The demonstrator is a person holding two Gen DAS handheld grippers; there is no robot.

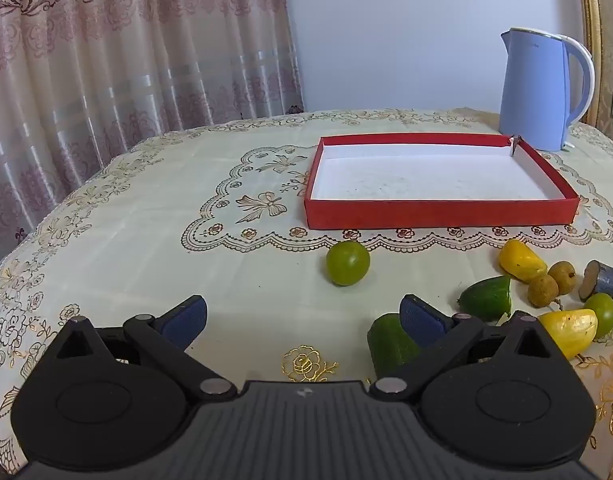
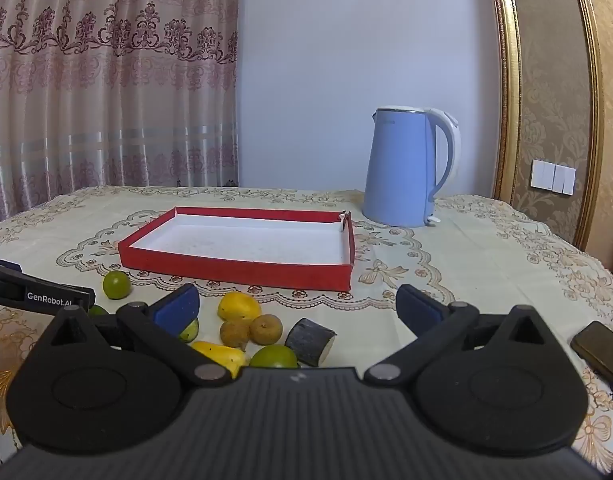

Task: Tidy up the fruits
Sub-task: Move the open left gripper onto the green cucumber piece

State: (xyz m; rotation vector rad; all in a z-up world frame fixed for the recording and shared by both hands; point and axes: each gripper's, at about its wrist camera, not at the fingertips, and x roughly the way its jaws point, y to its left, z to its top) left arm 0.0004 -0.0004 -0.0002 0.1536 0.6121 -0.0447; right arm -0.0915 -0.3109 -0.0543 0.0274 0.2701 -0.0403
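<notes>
A red tray with a white floor [image 1: 438, 213] [image 2: 234, 270] lies empty on the table. In front of it lie loose fruits: a green lime [image 1: 347, 263] [image 2: 116, 285], cucumber pieces [image 1: 486, 298] [image 1: 390, 344], yellow pieces [image 1: 520, 260] [image 1: 570, 330] [image 2: 238, 306], two brown longans [image 1: 552, 282] [image 2: 250, 330], a dark cut piece [image 1: 602, 286] [image 2: 310, 340] and another lime [image 2: 272, 357]. My left gripper [image 1: 302, 320] is open and empty, low over the cloth before the lime. My right gripper [image 2: 296, 308] is open and empty, above the fruit pile.
A blue electric kettle [image 1: 542, 92] [image 2: 406, 168] stands behind the tray's right corner. A dark flat object [image 2: 600, 350] lies at the right. The left gripper's body [image 2: 38, 294] shows at the left edge of the right wrist view. Curtains hang behind the embroidered tablecloth [image 1: 146, 240].
</notes>
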